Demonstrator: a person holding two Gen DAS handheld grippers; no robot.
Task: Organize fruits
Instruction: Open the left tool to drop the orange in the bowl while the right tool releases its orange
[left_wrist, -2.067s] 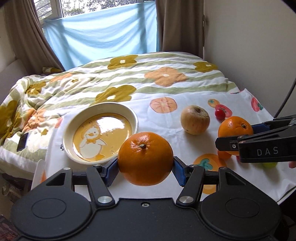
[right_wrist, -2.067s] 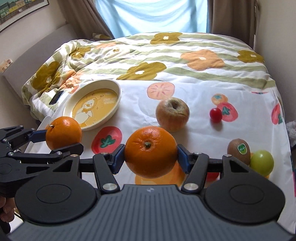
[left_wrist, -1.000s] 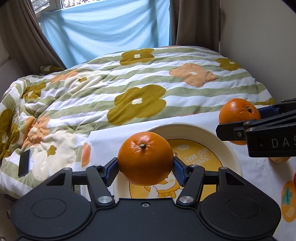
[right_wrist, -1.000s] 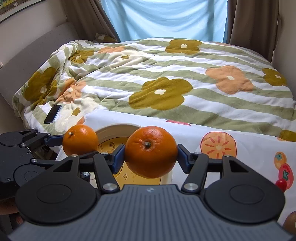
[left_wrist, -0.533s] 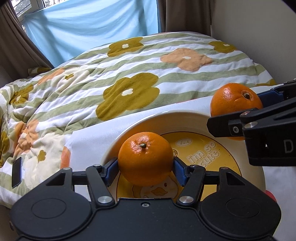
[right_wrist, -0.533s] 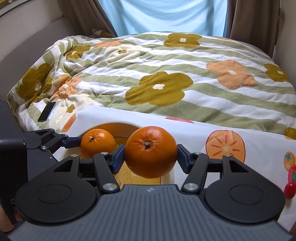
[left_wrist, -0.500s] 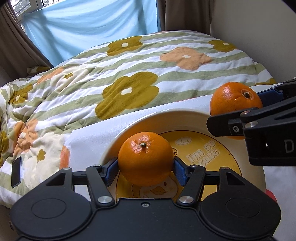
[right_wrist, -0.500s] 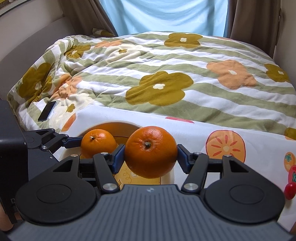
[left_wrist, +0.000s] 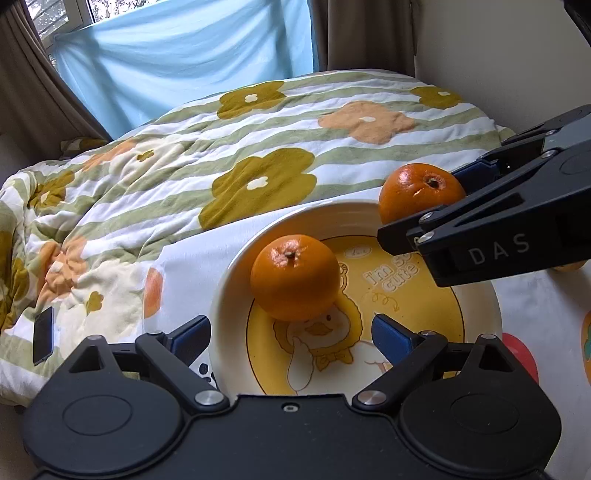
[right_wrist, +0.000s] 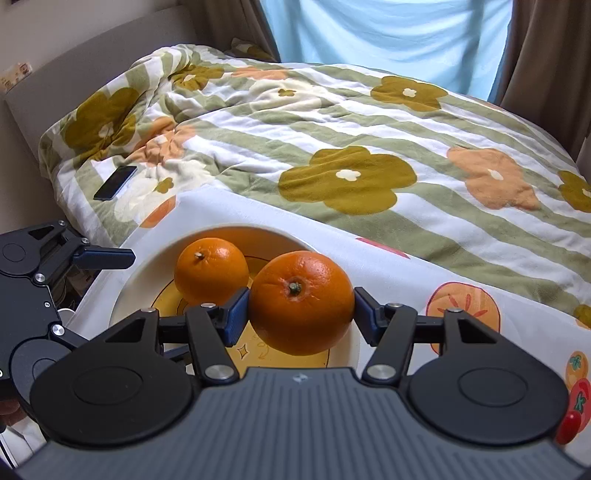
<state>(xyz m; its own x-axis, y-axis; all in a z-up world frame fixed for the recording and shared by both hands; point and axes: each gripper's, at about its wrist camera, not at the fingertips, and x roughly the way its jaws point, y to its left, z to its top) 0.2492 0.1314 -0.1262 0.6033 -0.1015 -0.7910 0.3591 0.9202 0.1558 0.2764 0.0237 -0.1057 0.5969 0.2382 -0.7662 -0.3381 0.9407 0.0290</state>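
Note:
A cream bowl (left_wrist: 236, 288) with a yellow duck picture sits on the fruit-print cloth. One orange (left_wrist: 294, 277) rests inside it, free of my left gripper (left_wrist: 291, 338), whose blue pads are opening wide on either side and touch nothing. My right gripper (right_wrist: 300, 314) is shut on a second orange (right_wrist: 301, 301), held just above the bowl (right_wrist: 136, 280). In the left wrist view that held orange (left_wrist: 421, 192) hangs over the bowl's far right rim. The released orange (right_wrist: 211, 270) also shows in the right wrist view.
The bowl stands near the cloth's left edge, with a flowered quilt (left_wrist: 258, 155) behind it. A dark phone (right_wrist: 115, 182) lies on the quilt at the left. A small red cherry tomato (right_wrist: 569, 426) lies on the cloth at the right edge of the right wrist view.
My left gripper's jaws have spread and let go of the orange, which now sits in the bowl. The right gripper with its orange has come lower over the bowl.

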